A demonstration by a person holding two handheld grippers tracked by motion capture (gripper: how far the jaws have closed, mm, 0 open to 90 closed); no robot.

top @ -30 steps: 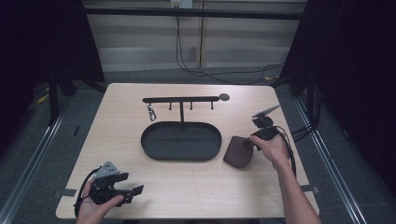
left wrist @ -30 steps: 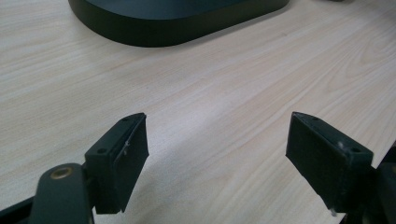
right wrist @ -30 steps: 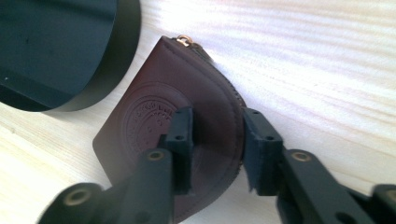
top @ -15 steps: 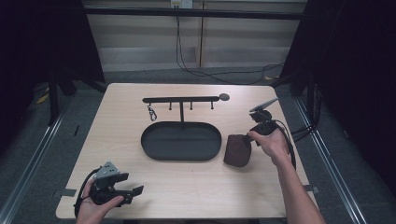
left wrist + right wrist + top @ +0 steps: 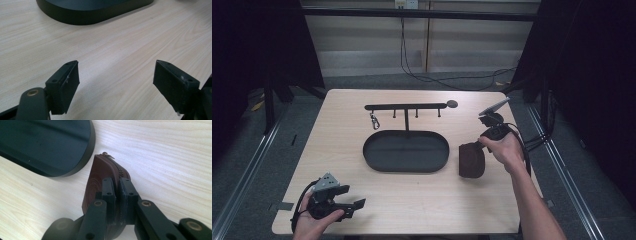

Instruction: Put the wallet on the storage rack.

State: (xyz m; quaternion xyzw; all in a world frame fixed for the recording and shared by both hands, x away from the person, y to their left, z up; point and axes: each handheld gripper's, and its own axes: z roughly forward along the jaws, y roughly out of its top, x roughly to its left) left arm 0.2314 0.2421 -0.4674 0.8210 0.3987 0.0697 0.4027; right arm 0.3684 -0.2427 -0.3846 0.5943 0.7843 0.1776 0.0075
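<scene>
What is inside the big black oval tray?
Nothing that I can see: the tray looks bare inside in the high view. A thin post rises from its far rim, and the near wall hides a strip of floor.

in the right gripper view, brown zip pouch (image 5: pixel 100 173) cut off at 6 o'clock behind the clamped jaws; black oval tray (image 5: pixel 45 145) cropped at 9 and 12 o'clock. in the left gripper view, tray clipped at 12 o'clock. in the high view, small clip (image 5: pixel 375 120) hanging from the hook rack (image 5: pixel 406 106) too tiny to identify.
</scene>
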